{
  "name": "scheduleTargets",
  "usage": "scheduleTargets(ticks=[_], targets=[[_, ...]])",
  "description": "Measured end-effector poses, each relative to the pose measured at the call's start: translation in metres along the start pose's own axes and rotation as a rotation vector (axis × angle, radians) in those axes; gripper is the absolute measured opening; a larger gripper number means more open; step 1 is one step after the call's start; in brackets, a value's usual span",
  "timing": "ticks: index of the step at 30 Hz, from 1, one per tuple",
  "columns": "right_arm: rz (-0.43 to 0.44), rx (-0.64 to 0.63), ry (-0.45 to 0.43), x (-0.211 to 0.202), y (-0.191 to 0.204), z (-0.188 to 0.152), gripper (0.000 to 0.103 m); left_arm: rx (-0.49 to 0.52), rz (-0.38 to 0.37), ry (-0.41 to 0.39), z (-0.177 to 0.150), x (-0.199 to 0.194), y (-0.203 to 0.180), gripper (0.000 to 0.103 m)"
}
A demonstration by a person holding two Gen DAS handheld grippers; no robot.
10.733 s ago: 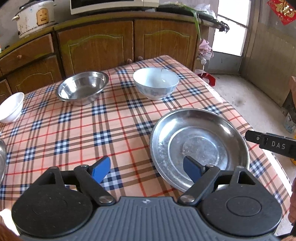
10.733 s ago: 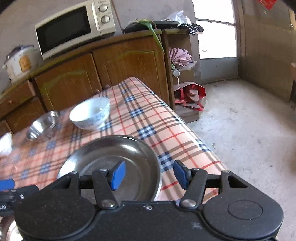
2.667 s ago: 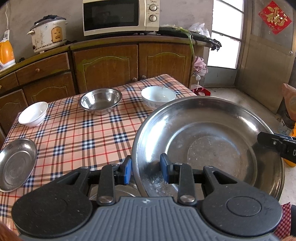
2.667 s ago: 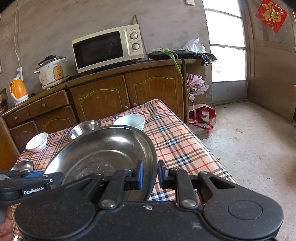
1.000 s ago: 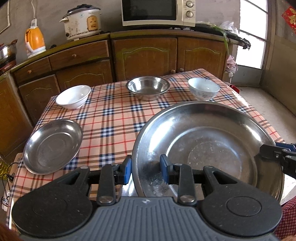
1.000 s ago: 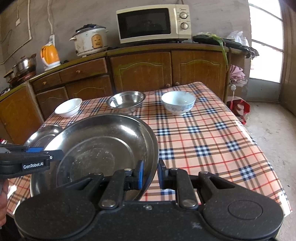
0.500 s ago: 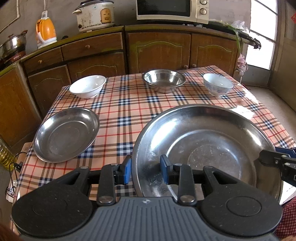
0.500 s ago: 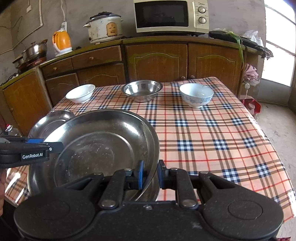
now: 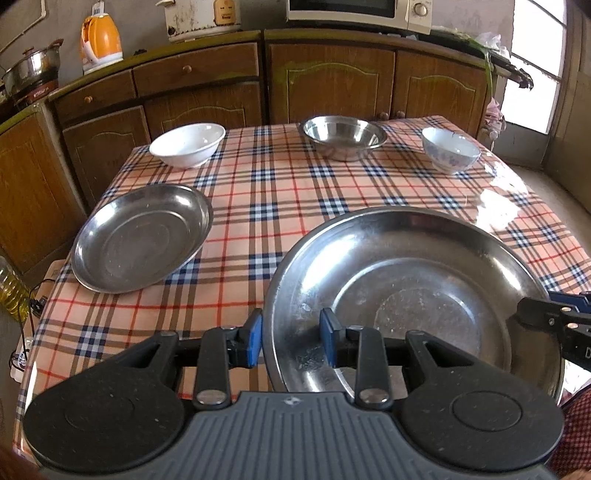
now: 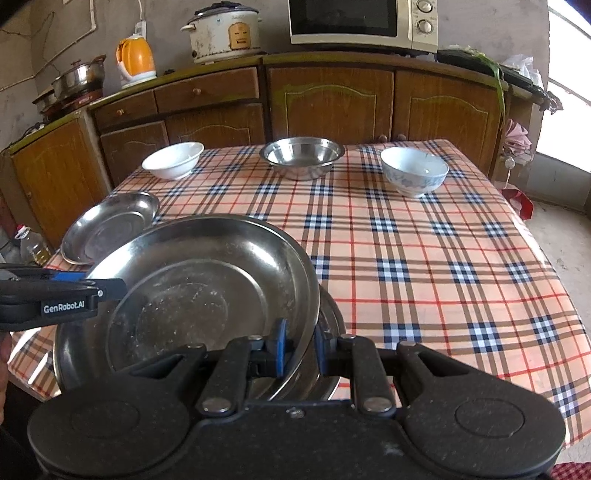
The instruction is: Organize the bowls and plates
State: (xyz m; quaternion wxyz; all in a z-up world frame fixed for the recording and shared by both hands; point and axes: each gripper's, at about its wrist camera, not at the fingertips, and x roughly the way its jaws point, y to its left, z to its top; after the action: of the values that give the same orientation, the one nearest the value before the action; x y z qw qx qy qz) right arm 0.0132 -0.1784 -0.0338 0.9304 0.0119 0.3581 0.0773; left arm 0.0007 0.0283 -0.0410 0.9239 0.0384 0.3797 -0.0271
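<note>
- Left wrist view: my left gripper (image 9: pixel 291 336) has its jaws clamped on the near-left rim of the large steel plate (image 9: pixel 413 295), one blue pad outside the rim and one inside.
- The large steel plate fills the view from about 3 to 6 o'clock, carried above the checked tabletop (image 9: pixel 280 192). Whether its underside touches the cloth I cannot tell.
- At 3 o'clock the tip of my right gripper (image 9: pixel 554 317) sits on the opposite rim of that plate.
- Right wrist view: right gripper (image 10: pixel 298 347) jaws are clenched on the plate rim (image 10: pixel 310 295), pads nearly meeting with the thin steel edge between them.
- Below the rim, at about 6 o'clock, a second curved steel edge shows; I cannot tell what it belongs to.
- The left gripper arm (image 10: pixel 55 299) enters at 9 o'clock, resting on the far rim.
- A smaller steel plate (image 9: pixel 140 242) lies flat on the tabletop at 9 o'clock in the left view, apart from the held plate.
- Along the far edge stand a white bowl (image 9: pixel 187 144) at 11 o'clock, a steel bowl (image 9: pixel 345 137) at 12, and a patterned bowl (image 9: pixel 451 155) at 1, well apart from one another.
- Behind them are wooden cabinets (image 10: pixel 332 103) carrying a microwave (image 10: pixel 362 24), a rice cooker (image 10: pixel 221 33) and an orange kettle (image 10: pixel 135 62).
</note>
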Motion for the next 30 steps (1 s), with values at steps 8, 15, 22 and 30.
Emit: scheduleTargets(ticks=[8, 15, 22, 30], targets=[[0.002, 0.003, 0.037, 0.012, 0.000, -0.006, 0.022, -0.001, -0.001, 0.036, -0.007, 0.011, 0.002, 0.032], [0.001, 0.003, 0.062, 0.020, 0.000, -0.009, 0.022, 0.009, 0.002, 0.067, -0.012, 0.019, 0.002, 0.032], [-0.011, -0.007, 0.086, 0.028, -0.001, -0.013, 0.022, 0.013, 0.001, 0.093, -0.014, 0.028, 0.000, 0.032], [-0.045, 0.025, 0.094, 0.031, -0.014, -0.012, 0.022, 0.044, -0.014, 0.106, -0.013, 0.038, -0.014, 0.033]])
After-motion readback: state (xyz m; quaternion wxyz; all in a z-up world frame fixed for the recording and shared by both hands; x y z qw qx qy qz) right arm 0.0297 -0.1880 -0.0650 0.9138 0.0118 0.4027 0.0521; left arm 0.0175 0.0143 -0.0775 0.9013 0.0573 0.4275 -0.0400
